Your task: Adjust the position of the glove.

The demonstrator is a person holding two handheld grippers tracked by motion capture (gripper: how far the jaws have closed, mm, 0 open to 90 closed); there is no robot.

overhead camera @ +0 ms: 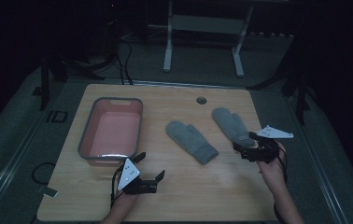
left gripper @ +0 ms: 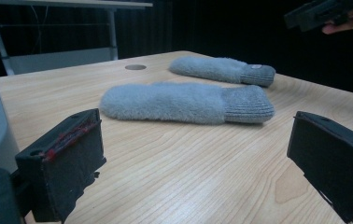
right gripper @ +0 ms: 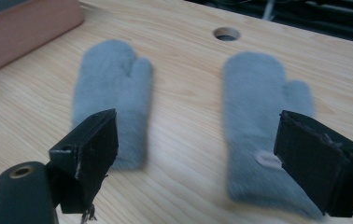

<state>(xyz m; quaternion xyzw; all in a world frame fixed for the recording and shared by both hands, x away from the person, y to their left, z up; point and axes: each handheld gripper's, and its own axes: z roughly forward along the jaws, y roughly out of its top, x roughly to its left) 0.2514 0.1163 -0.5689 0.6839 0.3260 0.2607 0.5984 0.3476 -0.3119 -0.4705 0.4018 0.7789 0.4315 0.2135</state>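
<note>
Two grey mittens on the bench, both your tongs spread wide and empty.

Your right tongs (overhead camera: 245, 145) hover at the cuff of the right mitten (overhead camera: 232, 125), near the bench's (overhead camera: 193, 196) right edge, jaws released and not touching it. Your left tongs (overhead camera: 152, 166) sit low by the front, parted, gripping nothing, just beside the pink tub (overhead camera: 111, 128). The left mitten (overhead camera: 191, 141) lies mid-bench, apart from its pair. Bare wood runs along the whole front and between the mittens. The right gripper view shows a small oval tag (right gripper: 268, 160) on the near mitten's cuff. The left gripper view shows both ribbed cuffs facing the right side. A cable hole (overhead camera: 201, 100) sits behind the mittens.
</note>
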